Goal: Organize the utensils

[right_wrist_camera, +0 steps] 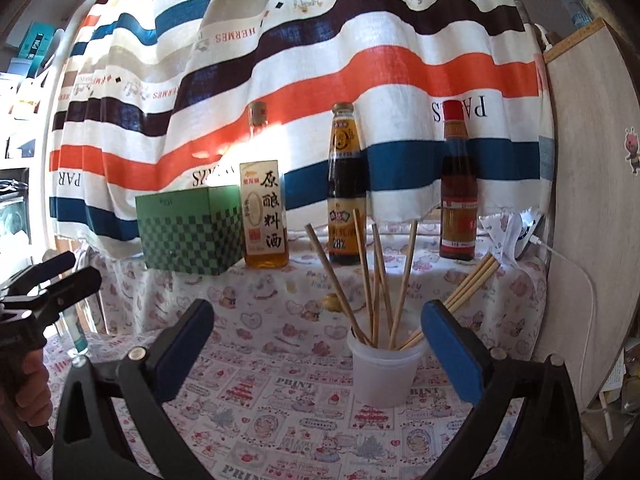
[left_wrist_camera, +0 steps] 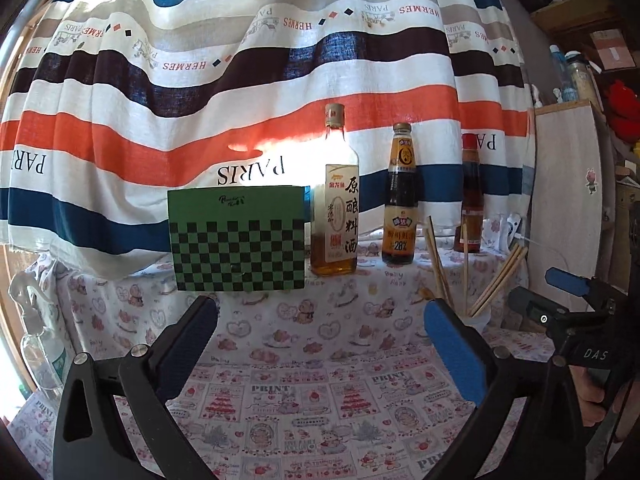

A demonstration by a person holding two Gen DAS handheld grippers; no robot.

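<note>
Chopsticks (right_wrist_camera: 376, 280) stand fanned in white cup (right_wrist_camera: 384, 368), lower centre, so ends stay reachable. Left hand-held gripper (left_wrist_camera: 320, 344) and right hand-held gripper (right_wrist_camera: 320, 344): jaws wide apart, nothing between.

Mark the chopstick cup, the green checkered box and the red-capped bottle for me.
chopstick cup (right_wrist_camera: 383, 372), right wrist view, on its translucent front wall.
green checkered box (left_wrist_camera: 239, 254), left wrist view, on its checkered front face.
red-capped bottle (right_wrist_camera: 459, 216), right wrist view, on its label.
</note>
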